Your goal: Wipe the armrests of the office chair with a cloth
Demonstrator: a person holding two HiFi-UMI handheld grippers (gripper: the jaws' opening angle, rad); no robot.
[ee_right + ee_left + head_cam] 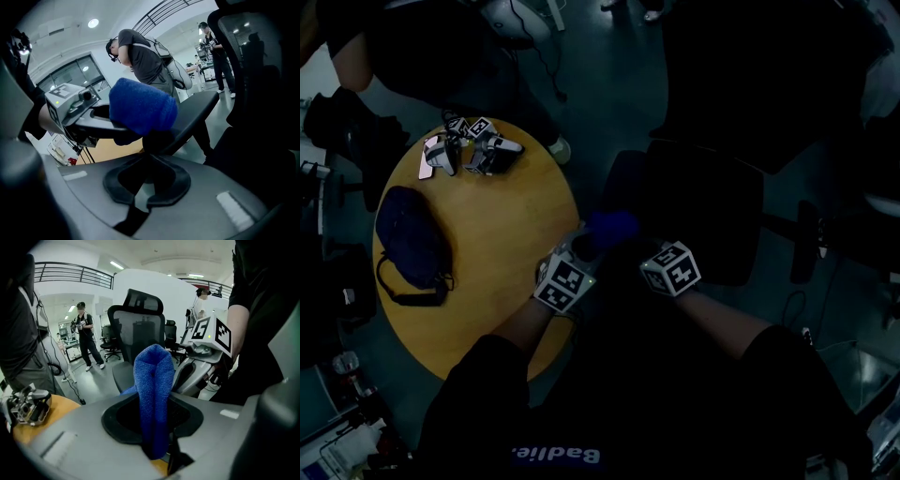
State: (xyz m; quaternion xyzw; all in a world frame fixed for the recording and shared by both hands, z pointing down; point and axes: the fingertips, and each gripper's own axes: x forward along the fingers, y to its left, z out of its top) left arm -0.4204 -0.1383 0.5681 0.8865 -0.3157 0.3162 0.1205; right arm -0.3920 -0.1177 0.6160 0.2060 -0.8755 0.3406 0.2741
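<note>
A blue cloth [611, 225] stands pinched between the jaws of my left gripper [592, 239], which is shut on it. In the left gripper view the cloth [153, 380] rises as a folded loop from the left gripper [154, 427]. The right gripper view shows the cloth [140, 105] resting on top of the dark armrest [199, 112] of the black office chair [712, 216]. My right gripper [152, 154] is closed on the near end of that armrest. Its marker cube [211, 331] shows just right of the cloth. The head view is very dark.
A round wooden table [497, 272] lies to the left, touching my left arm. It carries a dark bag [412, 239] and spare grippers [473, 145]. The chair's other armrest [807, 239] is at the right. A person [86, 336] stands behind, and another bends over [145, 56].
</note>
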